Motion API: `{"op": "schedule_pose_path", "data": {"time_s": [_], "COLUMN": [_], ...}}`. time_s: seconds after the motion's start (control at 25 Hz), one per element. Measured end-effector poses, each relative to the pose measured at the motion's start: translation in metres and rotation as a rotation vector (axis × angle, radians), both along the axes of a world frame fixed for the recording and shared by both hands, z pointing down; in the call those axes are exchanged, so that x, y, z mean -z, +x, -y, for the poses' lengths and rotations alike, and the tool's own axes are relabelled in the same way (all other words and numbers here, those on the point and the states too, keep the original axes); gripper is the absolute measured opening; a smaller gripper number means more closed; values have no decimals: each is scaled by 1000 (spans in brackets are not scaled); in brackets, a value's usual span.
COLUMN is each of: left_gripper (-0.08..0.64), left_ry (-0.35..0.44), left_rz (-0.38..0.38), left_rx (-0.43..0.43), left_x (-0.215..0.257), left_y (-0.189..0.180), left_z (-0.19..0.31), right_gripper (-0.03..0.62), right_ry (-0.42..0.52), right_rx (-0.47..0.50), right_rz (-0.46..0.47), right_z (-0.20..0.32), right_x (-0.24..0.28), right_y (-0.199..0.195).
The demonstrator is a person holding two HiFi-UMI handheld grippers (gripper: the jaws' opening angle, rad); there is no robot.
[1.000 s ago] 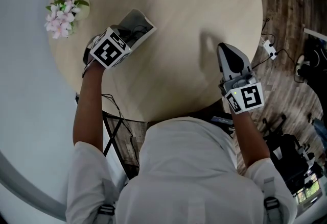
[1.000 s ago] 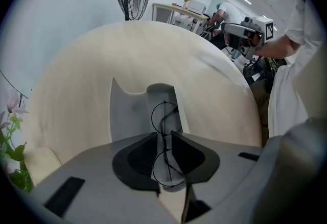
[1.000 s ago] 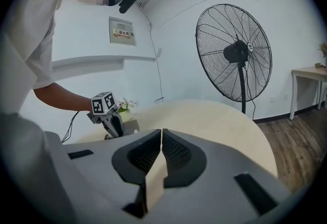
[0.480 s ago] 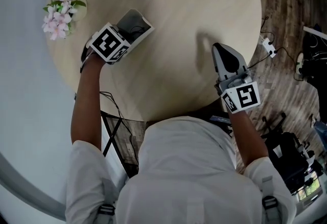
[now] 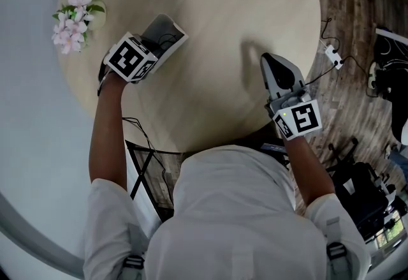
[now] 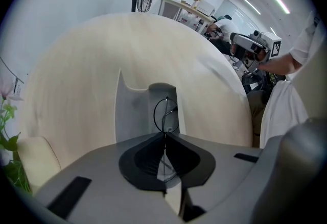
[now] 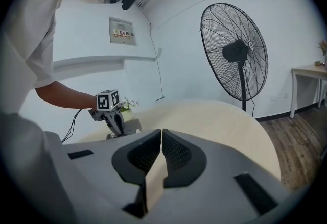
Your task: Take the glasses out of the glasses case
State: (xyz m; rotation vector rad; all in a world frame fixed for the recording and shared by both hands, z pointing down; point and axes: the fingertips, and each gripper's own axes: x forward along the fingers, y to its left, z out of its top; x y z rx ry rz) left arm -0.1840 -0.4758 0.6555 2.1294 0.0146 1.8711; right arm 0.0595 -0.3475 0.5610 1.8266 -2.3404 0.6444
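A grey glasses case [image 5: 173,25] lies open on the round beige table [image 5: 229,4], at its left side. In the left gripper view the case [image 6: 134,116] sits right ahead of the jaws, and thin black wire-rimmed glasses [image 6: 166,114] stand up from it. My left gripper [image 5: 158,41] reaches into the case, and its jaws [image 6: 164,135] are shut on the thin wire frame. My right gripper [image 5: 273,62] hovers over the table's right side, well apart from the case. Its jaws [image 7: 161,134] are shut with nothing between them.
A small bunch of pink flowers [image 5: 76,14] stands at the table's left edge, close to my left gripper. Cables and a plug strip [image 5: 333,55] lie on the wooden floor at the right. A standing fan [image 7: 234,49] is beyond the table.
Almost nothing: the whole view has drifted slightly left. Both grippers keep their places and stay shut, the left one still at the case.
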Motion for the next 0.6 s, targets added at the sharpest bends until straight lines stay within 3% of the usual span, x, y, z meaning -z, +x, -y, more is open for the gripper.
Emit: {"op": "schedule_pose_path", "data": {"time_s": [0.32, 0.6], "left_gripper": [26, 26], "left_ry": [101, 183], "left_rz": [-72, -301], "left_rx": [45, 179], "left_x": [31, 99], "left_y": [1, 11], "left_z": [18, 23], "right_gripper": [26, 26], "right_ry": [26, 91], "right_rx": [5, 3], "right_rz": [-19, -63], "right_z": [-4, -10], "right_x": [16, 57], "right_y": [-4, -10]}}
